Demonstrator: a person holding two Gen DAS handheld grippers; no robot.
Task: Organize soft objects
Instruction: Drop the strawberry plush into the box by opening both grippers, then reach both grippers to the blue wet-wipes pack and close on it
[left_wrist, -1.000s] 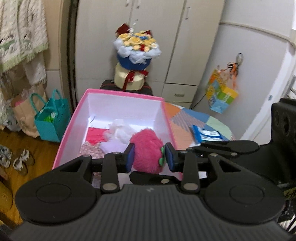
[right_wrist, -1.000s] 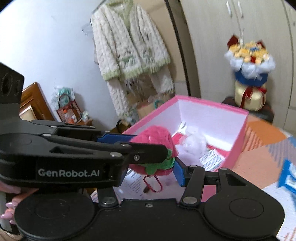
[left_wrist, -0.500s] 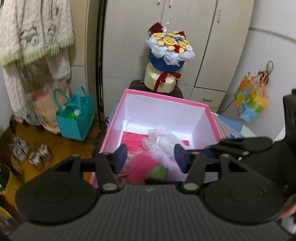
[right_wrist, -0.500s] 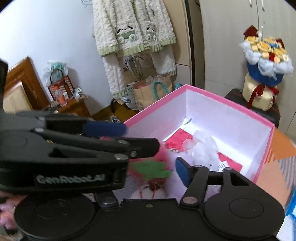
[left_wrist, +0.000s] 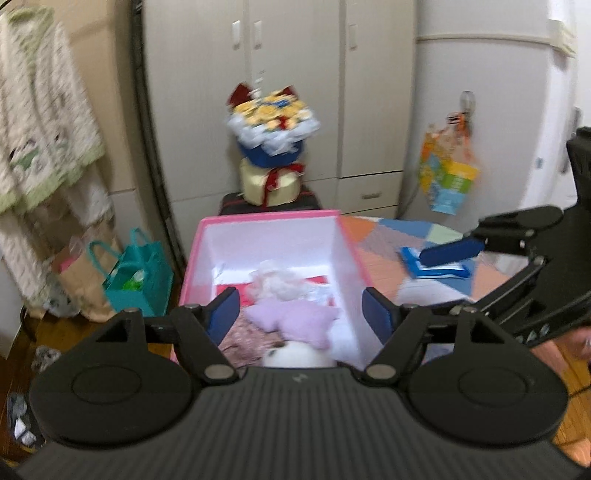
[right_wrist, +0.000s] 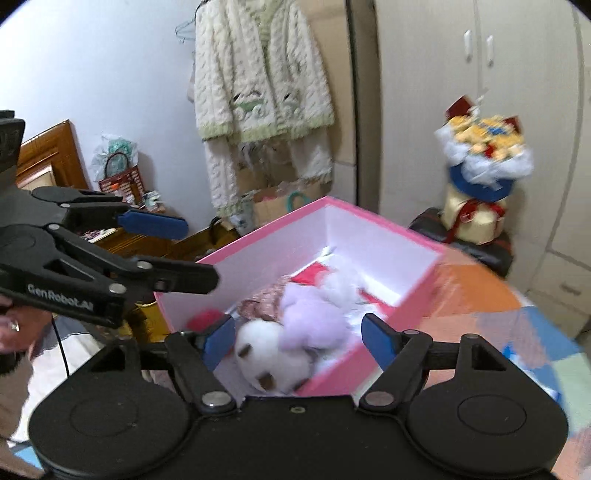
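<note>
I am spreading both my left claw (left_wrist: 301, 314) and right claw (right_wrist: 298, 341), nothing between them. The lilac plush (right_wrist: 314, 319) is lying in the pink box (right_wrist: 373, 221): light, squashy, best pinched mid-body.

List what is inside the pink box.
In the pink box: a lilac star cushion, a white plush toy, white fluff, red cloth. Anything underneath is hidden.

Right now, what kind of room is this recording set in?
Probably a home bedroom: a tall wardrobe, a knitted cardigan hanging on the wall, and a patchwork cover under the pink box.
</note>
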